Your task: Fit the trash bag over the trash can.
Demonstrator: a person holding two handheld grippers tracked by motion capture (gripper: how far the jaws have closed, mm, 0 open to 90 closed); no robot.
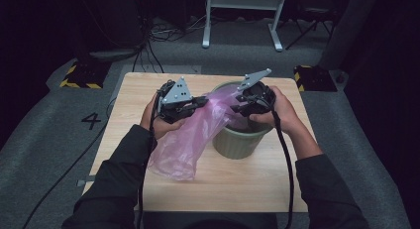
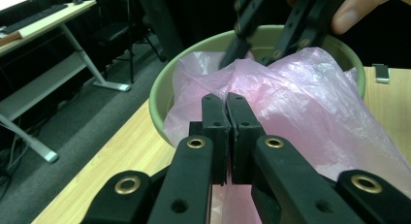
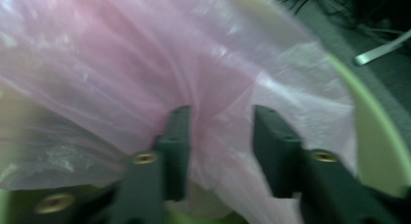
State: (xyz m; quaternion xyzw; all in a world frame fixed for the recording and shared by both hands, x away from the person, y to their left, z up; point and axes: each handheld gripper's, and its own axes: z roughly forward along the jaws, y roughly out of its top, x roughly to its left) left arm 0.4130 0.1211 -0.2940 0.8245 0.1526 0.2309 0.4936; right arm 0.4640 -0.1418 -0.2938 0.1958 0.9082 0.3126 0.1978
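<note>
A pink plastic bag (image 1: 183, 144) stretches from the left of the table up into a green bin (image 1: 237, 142). My left gripper (image 1: 203, 101) holds its edge. In the left gripper view the jaws (image 2: 227, 100) are closed together on the pink film (image 2: 300, 98) just before the bin's rim (image 2: 160, 88). My right gripper (image 1: 236, 104) reaches over the bin's mouth from the right. In the right gripper view the jaws (image 3: 220, 117) stand apart with a fold of the bag (image 3: 121, 64) between them, not pinched. The bin's rim (image 3: 373, 107) curves at the right.
The bin stands on a small wooden table (image 1: 237, 184) with grey floor on all sides. A white desk frame (image 1: 242, 16) is at the back. Yellow-and-black blocks (image 1: 79, 75) lie by the far corners. A small grey clip (image 2: 382, 72) rests on the table past the bin.
</note>
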